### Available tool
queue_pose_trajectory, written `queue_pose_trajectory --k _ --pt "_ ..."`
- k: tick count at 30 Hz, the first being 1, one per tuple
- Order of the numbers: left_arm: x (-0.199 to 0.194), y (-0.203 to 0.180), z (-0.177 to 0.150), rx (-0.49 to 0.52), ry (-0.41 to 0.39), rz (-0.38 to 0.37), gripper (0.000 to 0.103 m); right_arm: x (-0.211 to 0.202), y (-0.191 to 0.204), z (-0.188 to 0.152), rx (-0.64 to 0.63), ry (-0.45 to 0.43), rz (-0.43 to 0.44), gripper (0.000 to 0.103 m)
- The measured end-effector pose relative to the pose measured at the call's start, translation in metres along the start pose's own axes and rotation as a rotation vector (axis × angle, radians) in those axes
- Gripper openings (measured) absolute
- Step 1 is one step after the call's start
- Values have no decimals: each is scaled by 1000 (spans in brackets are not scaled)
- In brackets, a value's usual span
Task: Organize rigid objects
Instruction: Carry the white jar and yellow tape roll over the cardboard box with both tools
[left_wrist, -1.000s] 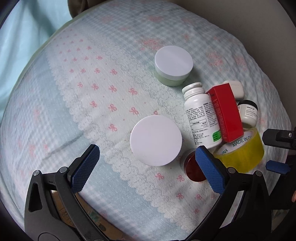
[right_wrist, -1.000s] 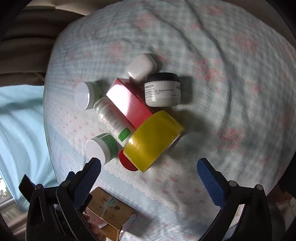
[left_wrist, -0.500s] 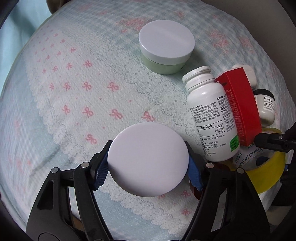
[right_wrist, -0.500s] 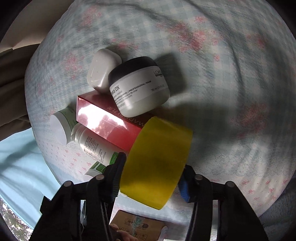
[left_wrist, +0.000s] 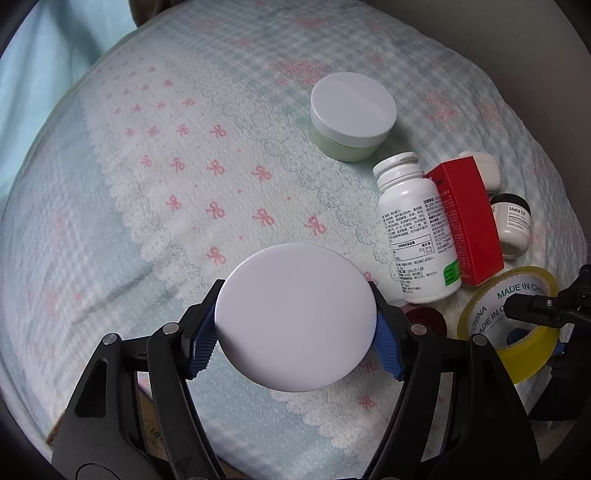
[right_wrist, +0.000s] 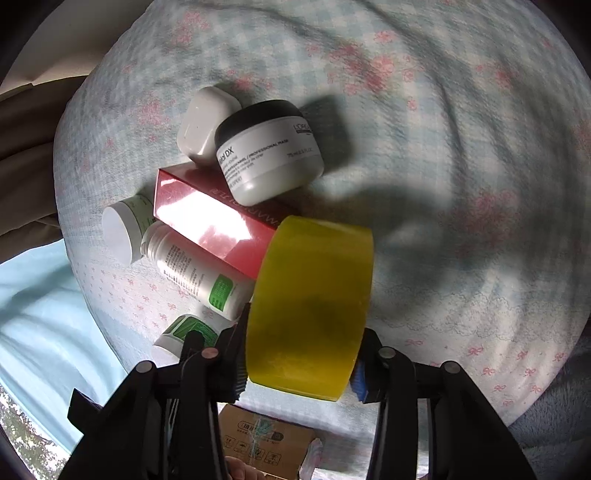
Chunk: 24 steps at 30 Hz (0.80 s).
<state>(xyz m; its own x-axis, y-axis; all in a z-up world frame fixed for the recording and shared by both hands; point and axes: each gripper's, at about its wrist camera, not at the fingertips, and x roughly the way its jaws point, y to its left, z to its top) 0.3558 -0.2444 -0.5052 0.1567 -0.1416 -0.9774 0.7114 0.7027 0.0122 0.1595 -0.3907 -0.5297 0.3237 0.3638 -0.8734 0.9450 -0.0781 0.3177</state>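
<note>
Left wrist: my left gripper (left_wrist: 295, 334) is clamping the white-lidded jar (left_wrist: 295, 314), pads pressing its sides above the bow-print bedspread (left_wrist: 184, 177); right wrist: my right gripper (right_wrist: 301, 354), jaws just closed, is gripping the yellow tape roll (right_wrist: 310, 302) beside the red box (right_wrist: 214, 225).

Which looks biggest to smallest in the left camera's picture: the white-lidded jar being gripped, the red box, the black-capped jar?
1. White-lidded jar, though it's nearest the camera.
2. Red box.
3. Black-capped jar.
</note>
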Motion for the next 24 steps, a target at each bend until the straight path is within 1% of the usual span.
queue_pose_trajectory --k 4,8,11,16,18,22,24 --pt "-34 4 -7 -46 -32 2 68 -22 -2 -6 -51 -14 -7 40" --pt "-80 5 -17 -85 -79 8 68 -51 3 -19 -180 -20 -41 40" --pt "-117 5 -28 -135 -107 -3 68 -76 9 -32 -288 -19 -60 39" --pt "-183 10 -57 -207 -162 7 68 -129 31 -63 -566 -53 -111 39" --pt "-207 12 -71 -237 -178 10 68 -146 43 -77 -683 -51 -130 39" --pt "-247 29 -99 -329 -192 13 68 -165 71 -109 -901 -19 -171 39" --pt "-262 40 -115 -381 -202 32 68 -165 88 -129 -1003 1 -183 39"
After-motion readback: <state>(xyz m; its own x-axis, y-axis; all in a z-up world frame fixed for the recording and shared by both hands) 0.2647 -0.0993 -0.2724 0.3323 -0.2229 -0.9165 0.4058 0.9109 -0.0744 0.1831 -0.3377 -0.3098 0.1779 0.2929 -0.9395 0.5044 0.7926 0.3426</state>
